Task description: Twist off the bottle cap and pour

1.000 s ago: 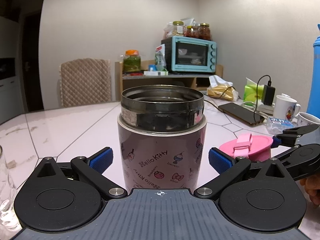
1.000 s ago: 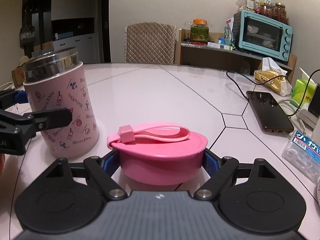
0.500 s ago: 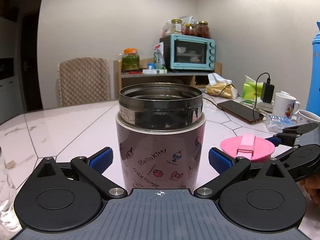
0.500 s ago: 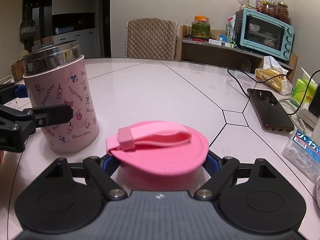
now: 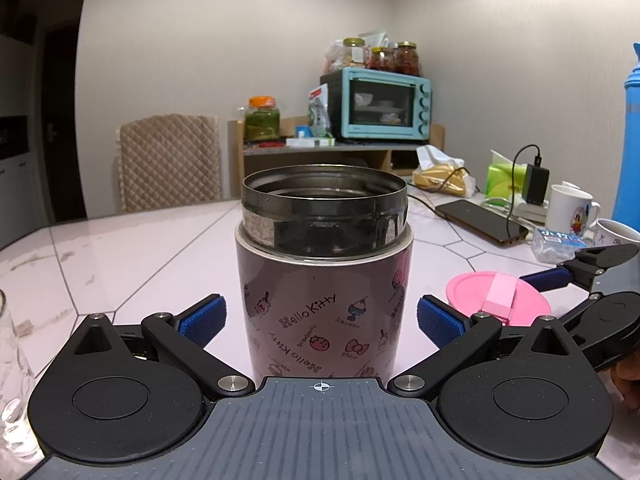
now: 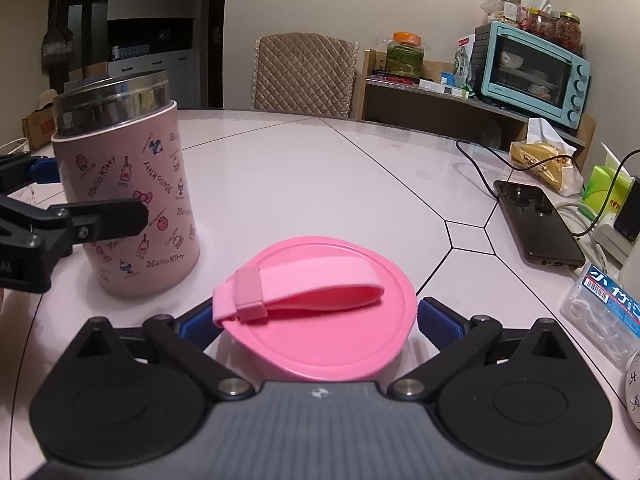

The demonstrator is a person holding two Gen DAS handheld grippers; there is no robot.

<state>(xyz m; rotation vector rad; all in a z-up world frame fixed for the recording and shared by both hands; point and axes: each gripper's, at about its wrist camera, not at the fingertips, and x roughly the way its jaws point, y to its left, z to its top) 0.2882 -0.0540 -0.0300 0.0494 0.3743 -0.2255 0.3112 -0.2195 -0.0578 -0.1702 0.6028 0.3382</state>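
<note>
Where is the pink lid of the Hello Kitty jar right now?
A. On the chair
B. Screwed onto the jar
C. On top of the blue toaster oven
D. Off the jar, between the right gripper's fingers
D: the Hello Kitty jar stands with its steel mouth open, while the pink lid sits between the fingers of the right gripper, beside the jar.

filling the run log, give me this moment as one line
stage: cap off | left hand-held gripper: open around Hello Kitty jar | right hand-held gripper: around pink cap, grip unclear | pour: not begun

Pink cartoon-printed bottle with steel rim, plain pink cap, blue-padded black gripper.
</note>
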